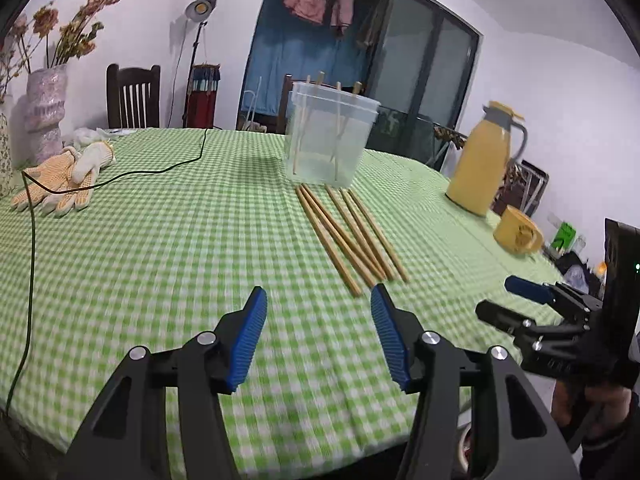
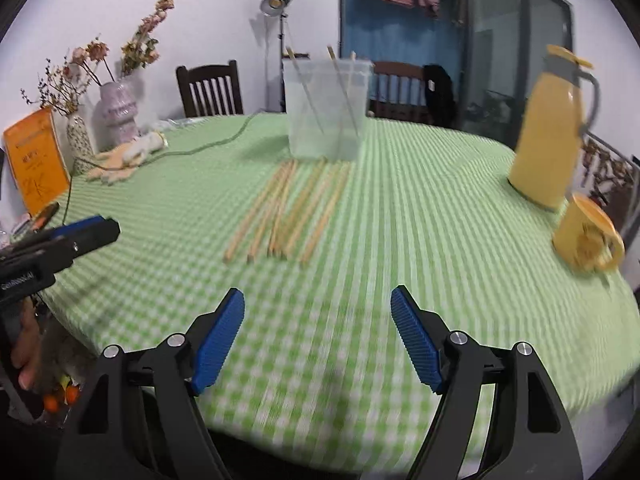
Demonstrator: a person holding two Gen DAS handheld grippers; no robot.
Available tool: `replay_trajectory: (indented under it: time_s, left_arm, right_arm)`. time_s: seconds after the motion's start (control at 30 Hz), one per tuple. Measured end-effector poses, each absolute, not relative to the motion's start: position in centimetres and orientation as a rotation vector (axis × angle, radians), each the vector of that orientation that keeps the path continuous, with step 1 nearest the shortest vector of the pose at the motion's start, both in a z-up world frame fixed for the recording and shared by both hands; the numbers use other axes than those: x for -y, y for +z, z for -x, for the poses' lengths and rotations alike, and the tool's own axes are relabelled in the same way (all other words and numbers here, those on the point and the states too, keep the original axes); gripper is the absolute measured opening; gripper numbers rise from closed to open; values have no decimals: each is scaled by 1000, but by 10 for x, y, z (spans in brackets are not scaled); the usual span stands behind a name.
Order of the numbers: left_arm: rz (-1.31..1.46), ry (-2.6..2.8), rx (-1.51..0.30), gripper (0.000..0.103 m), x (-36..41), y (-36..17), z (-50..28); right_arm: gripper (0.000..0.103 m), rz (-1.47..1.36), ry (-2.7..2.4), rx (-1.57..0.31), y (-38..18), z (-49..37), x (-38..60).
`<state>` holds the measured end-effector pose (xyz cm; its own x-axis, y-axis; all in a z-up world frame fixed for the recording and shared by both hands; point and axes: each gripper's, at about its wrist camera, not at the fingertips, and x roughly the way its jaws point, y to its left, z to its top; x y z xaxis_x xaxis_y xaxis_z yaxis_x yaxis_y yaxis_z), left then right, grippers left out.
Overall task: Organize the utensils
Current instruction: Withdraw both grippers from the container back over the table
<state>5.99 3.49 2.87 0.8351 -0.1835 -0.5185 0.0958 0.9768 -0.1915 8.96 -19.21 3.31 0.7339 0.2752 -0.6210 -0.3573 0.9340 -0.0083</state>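
The chopsticks [image 1: 348,236] ahead of the left claw [image 1: 319,308] look like plain, matt wood. They lie on a soft checked cloth [image 1: 160,248], in front of a see-through plastic tub [image 1: 326,136]. The claw's pads [image 1: 248,340] are rough, ribbed blue rubber on black plastic arms with shiny metal pins.

A yellow jug [image 2: 550,128] stands at the right of the desk [image 1: 160,260], with a yellow mug [image 2: 586,234] just beside it. On the left lie work gloves [image 1: 60,180] and a dark cable [image 1: 120,176], near a vase [image 1: 46,114] of dried flowers. Behind stand a chair [image 2: 210,90] and a lamp [image 1: 200,6].
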Motion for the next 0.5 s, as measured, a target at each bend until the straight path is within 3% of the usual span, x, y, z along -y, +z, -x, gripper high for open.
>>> replay_trajectory:
  time_s: [0.37,0.43,0.5]
  left_arm:
    - [-37,-42,-430,65,-15,-1,24]
    - [-63,-42,-428,74,-14,-3,30]
    - [-64,-39,-422,76,-17,-2,32]
  right_arm:
    - [81,124,271,-592,2,-2,208]
    - [82,114,265,-571,6,0,210]
    - [82,105,267,-563,8,-1,209]
